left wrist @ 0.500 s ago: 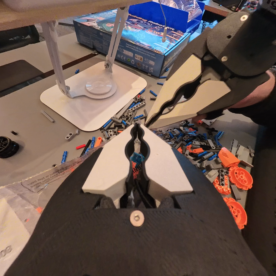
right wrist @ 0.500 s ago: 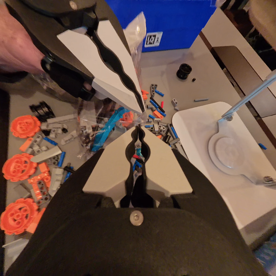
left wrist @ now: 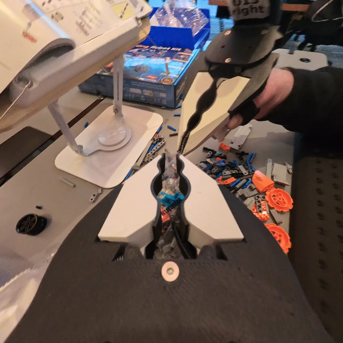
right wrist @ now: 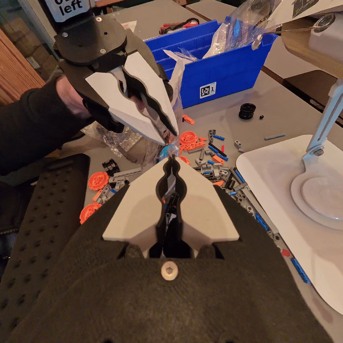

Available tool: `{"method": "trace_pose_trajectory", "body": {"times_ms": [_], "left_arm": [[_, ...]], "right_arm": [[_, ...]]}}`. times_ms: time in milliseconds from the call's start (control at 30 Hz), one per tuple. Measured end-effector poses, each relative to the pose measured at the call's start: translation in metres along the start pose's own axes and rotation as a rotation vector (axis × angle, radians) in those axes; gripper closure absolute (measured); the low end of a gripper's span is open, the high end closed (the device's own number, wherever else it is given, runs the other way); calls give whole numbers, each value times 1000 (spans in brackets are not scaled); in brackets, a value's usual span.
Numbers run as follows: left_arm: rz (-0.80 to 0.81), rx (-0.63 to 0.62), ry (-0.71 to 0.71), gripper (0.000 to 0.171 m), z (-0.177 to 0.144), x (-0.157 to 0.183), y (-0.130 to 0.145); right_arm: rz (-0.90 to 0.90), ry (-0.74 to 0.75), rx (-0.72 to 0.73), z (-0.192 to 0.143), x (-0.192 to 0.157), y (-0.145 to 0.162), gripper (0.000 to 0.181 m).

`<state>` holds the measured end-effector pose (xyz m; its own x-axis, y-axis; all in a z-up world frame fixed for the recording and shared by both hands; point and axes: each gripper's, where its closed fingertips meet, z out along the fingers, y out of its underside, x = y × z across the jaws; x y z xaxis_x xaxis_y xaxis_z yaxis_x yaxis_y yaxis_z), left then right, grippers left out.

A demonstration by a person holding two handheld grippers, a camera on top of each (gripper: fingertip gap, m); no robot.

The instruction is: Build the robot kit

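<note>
— Table [right wrist: 232, 118] check: grey top, strewn with loose building pieces [right wrist: 217, 167], orange gears [left wrist: 279, 199], a white stand base [left wrist: 109, 148].

— Copy. My left gripper [left wrist: 171, 156] has its fingers pinched on a clear plastic bag [left wrist: 169, 178]; my right gripper [right wrist: 171, 157] nips the same bag, blue bin [right wrist: 222, 74] behind.

Both grippers are meeting tip to tip, the left gripper [left wrist: 171, 156] and the right gripper [right wrist: 172, 157] each keeping its fingers [left wrist: 141, 193] closed nearly together, each gripped by a dark-sleeved hand [left wrist: 274, 98].
</note>
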<state>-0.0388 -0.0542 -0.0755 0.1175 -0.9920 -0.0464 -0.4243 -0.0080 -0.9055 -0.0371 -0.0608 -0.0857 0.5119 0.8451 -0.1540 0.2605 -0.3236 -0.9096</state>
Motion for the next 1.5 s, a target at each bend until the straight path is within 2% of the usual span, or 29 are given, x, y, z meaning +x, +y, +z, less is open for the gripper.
{"method": "trace_pose_trajectory", "body": {"times_ms": [167, 300, 467, 533, 633, 733, 833, 900, 1000, 1033, 1200, 1333, 1500], "left_arm": [[63, 55, 65, 155, -7, 11, -17], [147, -69, 54, 150, 5, 11, -3], [196, -94, 107, 161, 11, 16, -3], [227, -117, 113, 171, 13, 17, -1], [237, -113, 110, 171, 12, 18, -7], [274, -73, 108, 159, 6, 20, -21], [326, -173, 177, 149, 10, 29, -12], [345, -216, 232, 149, 15, 35, -5], [327, -265, 273, 170, 18, 35, -2], [314, -262, 285, 171, 18, 36, -4], [274, -263, 258, 171, 20, 31, -8], [247, -279, 266, 171, 17, 29, -11], [233, -328, 297, 171, 18, 32, -7]], "right_arm": [[0, -16, -9, -4, -2, 2, 181], [-22, -48, -4, -6, -7, 1, 181], [-48, -63, -21, -9, -10, 4, 181], [-45, -53, -8, -12, -8, 2, 181], [-70, -57, -28, -15, -9, 4, 181], [-106, -75, -49, -16, -14, 7, 181], [-136, -91, -53, -18, -18, 7, 181], [-151, -92, -51, -19, -19, 6, 181], [-136, -70, -40, -22, -15, 5, 181], [-121, -77, -31, -24, -15, 4, 181], [-101, -31, -3, -26, -9, 0, 181], [-238, 43, -18, -26, -13, -5, 177], [-310, 113, -67, -25, -12, -1, 177]]}}
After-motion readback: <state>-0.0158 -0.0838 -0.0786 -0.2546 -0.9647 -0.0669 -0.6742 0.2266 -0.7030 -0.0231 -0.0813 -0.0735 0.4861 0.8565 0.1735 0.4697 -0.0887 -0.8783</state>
